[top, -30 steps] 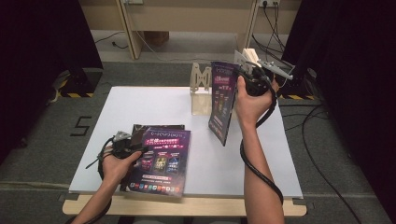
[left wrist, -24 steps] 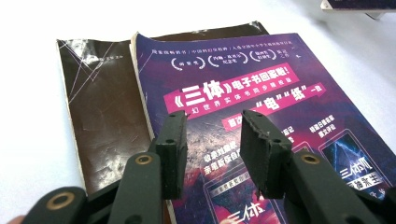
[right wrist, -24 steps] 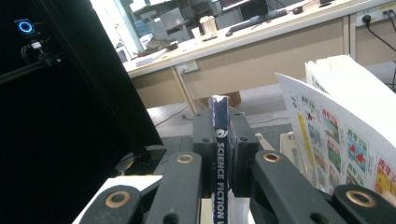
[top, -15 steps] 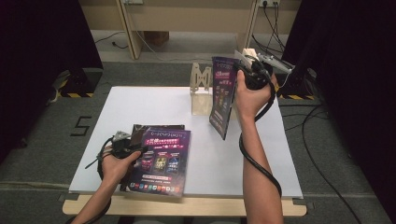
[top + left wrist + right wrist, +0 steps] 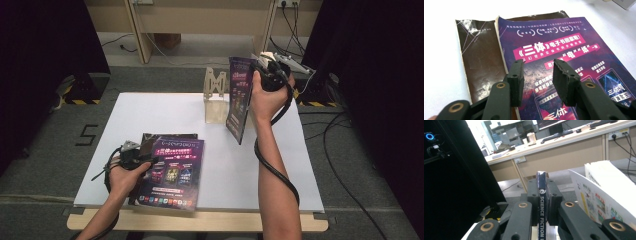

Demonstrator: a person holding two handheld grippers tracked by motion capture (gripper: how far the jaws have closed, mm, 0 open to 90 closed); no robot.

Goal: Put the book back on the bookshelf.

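Right tongs [image 5: 541, 202] clamped on magazine [image 5: 239, 97] beside wooden rack [image 5: 216, 95].

**Purple covers on a white table**

The table [image 5: 150, 115] is plain white with a pale wood edge along its near side. On its near left lies a magazine [image 5: 175, 172] with a deep purple cover, a pink banner with white characters, and small blue-tinted panels below. Under it, a second book [image 5: 481, 57] shows a glossy dark brown cover crossed by thin white lines. The raised magazine [image 5: 239, 97] at the far right is purple too, its spine dark blue with white lettering. Behind it the stand [image 5: 216, 95] is pale, light wood. Both grippers, left [image 5: 131, 159] and right [image 5: 270, 75], are black with brass-coloured rivets. The floor is grey, with yellow-and-black striped strips.
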